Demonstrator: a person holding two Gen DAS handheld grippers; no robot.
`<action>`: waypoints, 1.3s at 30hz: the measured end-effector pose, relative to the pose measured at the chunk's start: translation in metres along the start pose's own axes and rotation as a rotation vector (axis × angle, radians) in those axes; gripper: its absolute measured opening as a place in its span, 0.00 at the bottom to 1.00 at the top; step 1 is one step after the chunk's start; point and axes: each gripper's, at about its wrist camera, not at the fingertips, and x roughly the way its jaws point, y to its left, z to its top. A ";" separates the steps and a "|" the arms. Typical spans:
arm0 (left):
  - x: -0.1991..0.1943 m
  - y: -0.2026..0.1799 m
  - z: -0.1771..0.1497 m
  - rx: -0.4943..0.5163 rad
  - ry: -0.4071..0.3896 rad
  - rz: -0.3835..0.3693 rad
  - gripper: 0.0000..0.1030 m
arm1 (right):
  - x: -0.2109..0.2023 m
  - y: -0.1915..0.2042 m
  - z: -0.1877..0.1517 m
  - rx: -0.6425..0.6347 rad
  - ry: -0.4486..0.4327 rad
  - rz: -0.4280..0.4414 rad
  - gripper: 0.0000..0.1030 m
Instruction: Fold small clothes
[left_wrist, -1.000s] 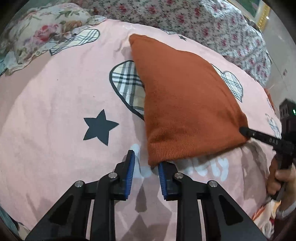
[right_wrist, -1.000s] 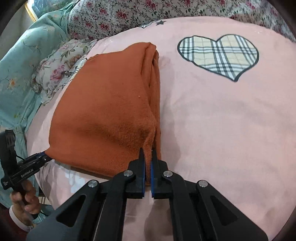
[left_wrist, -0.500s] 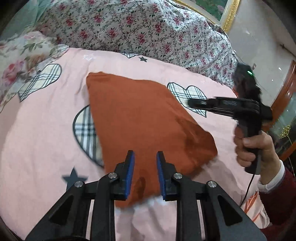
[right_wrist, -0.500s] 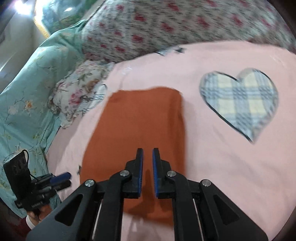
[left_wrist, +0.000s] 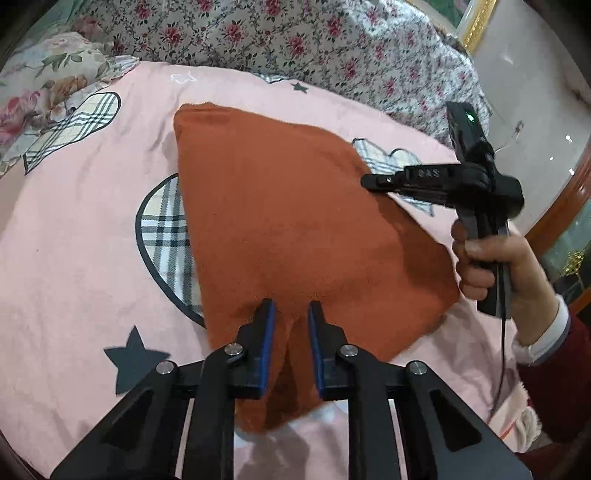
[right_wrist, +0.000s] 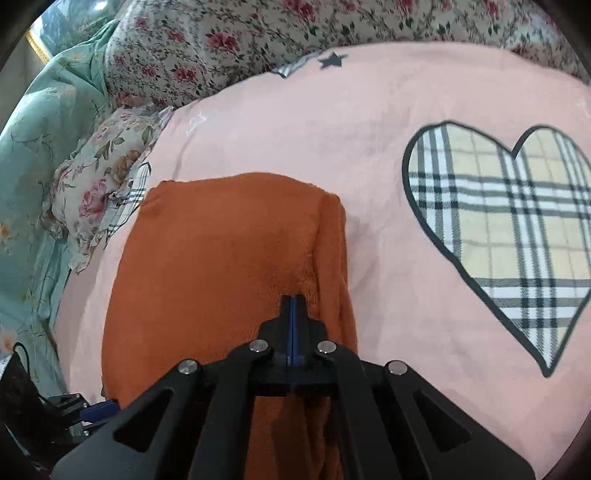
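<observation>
A folded orange knit garment (left_wrist: 295, 221) lies flat on the pink bedspread (left_wrist: 74, 258). My left gripper (left_wrist: 290, 332) hovers over its near edge. Its jaws are closing, a narrow gap still stands between the blue pads, and the cloth shows below the gap with neither pad pressing on it. In the right wrist view the garment (right_wrist: 221, 258) has a thick folded edge on its right side. My right gripper (right_wrist: 293, 306) is above that edge, pads together with nothing between them. It also shows in the left wrist view as the right gripper (left_wrist: 369, 181), held in a hand (left_wrist: 491, 266).
The bedspread carries plaid hearts (right_wrist: 498, 229) and dark stars (left_wrist: 135, 354). A floral quilt (left_wrist: 295, 37) is heaped along the far side. A floral pillow (right_wrist: 96, 192) and a teal blanket (right_wrist: 37, 147) lie to the left, and wooden furniture (left_wrist: 554, 206) stands at the right.
The right gripper let go of the garment's near corner, moved over the cloth and shut empty. The left gripper moved from the near corner to above the garment, and its gap narrowed.
</observation>
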 end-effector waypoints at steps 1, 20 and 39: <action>-0.004 -0.002 -0.003 0.004 -0.004 -0.004 0.19 | -0.008 0.002 -0.004 -0.004 -0.004 0.013 0.03; -0.001 -0.019 -0.042 0.013 0.057 0.099 0.23 | -0.056 -0.009 -0.125 -0.059 0.021 -0.063 0.00; -0.054 -0.024 -0.057 0.005 0.041 0.288 0.73 | -0.118 0.006 -0.144 -0.058 -0.041 -0.154 0.39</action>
